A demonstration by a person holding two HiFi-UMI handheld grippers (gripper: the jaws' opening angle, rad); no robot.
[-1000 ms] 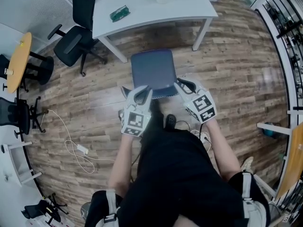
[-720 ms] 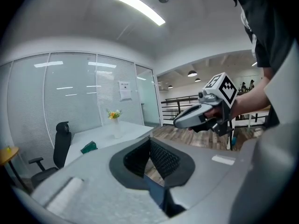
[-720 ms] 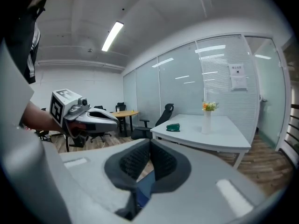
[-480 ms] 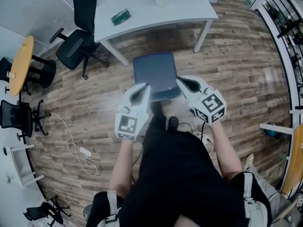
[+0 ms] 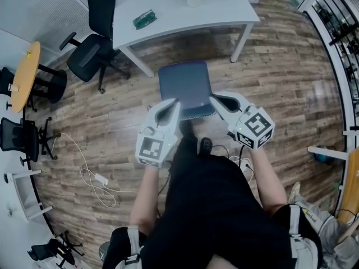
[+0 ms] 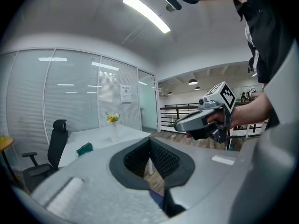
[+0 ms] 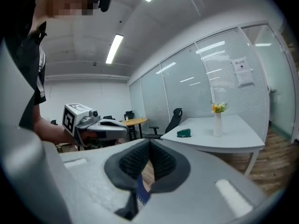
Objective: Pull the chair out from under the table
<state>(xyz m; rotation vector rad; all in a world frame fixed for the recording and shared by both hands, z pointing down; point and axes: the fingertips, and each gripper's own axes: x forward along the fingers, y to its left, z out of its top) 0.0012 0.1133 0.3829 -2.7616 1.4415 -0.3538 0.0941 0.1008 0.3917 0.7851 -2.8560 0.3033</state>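
Left gripper (image 5: 173,103) is hanging clenched, its jaws pressing together with nothing between them, over the near left corner of the blue chair (image 5: 185,86). Right gripper (image 5: 215,100) is doing the same over the near right corner. The chair is standing in the middle of the head view on the wooden floor (image 5: 280,83), fully out from under the white table (image 5: 168,15) at the top of the frame.

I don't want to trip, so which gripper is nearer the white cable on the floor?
Left. The left gripper is on the blue chair's corner toward the white cable; the right gripper is on the opposite corner, farther away.
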